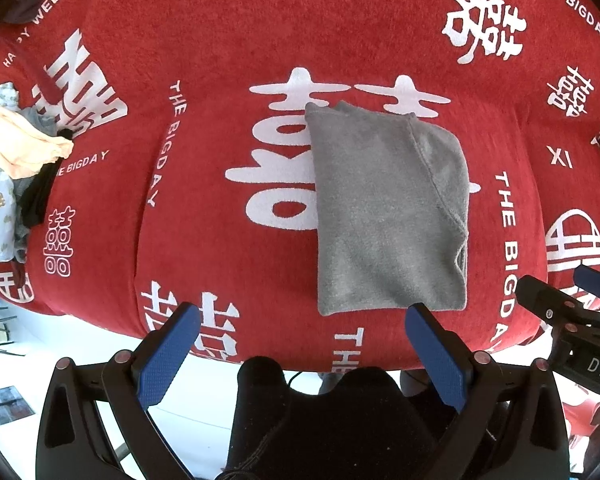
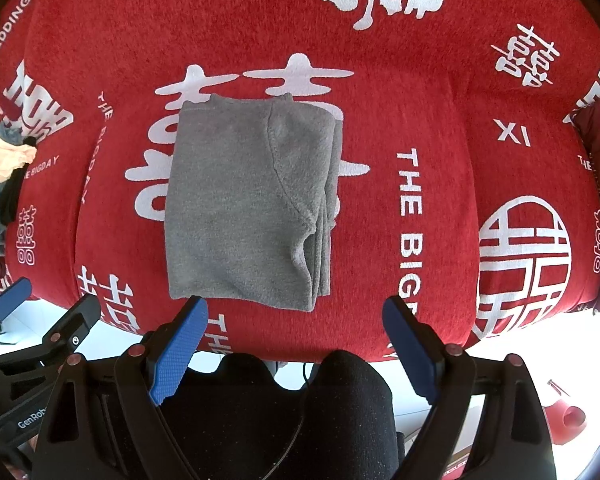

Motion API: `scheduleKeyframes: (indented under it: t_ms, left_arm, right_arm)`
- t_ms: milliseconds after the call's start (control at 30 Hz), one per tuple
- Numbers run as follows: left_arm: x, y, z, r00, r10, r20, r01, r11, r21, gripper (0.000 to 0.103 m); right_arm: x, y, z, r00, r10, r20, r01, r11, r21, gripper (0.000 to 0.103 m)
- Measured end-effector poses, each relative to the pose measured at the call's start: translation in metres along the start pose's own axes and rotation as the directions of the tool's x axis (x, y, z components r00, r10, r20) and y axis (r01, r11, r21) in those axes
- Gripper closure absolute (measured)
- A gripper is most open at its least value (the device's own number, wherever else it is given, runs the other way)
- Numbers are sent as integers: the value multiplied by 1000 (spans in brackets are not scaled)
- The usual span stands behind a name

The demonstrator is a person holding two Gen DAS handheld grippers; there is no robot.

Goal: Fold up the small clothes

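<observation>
Blue-padded left gripper (image 1: 302, 330) and right gripper (image 2: 296, 322), both wide apart, holding nothing. Just beyond, on the red printed cloth (image 2: 440, 92): folded grey fleece garment (image 2: 244, 200). Soft, light, floppy. Best pinched at near corners.

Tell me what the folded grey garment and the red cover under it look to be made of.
Grey garment: soft knit or fleece, matte, judging by its fuzzy nap and stitched seam; the exact fibre cannot be told.
Red cover: plush, towel-like fabric, matte, with a fine pile and white characters and lettering, woven or printed.
</observation>
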State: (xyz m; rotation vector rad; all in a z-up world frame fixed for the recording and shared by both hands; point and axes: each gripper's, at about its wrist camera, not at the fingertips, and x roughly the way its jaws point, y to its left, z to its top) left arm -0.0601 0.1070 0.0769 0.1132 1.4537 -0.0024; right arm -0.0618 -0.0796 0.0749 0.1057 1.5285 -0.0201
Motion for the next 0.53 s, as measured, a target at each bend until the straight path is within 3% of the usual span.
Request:
scheduleKeyframes:
  t_ms: [533]
  left_arm:
    - [-1, -2, 1, 1000, -11, 21, 10, 1000, 16, 0]
  right_arm:
    - [1, 1, 0, 1000, -1, 1, 1, 1000, 0, 12]
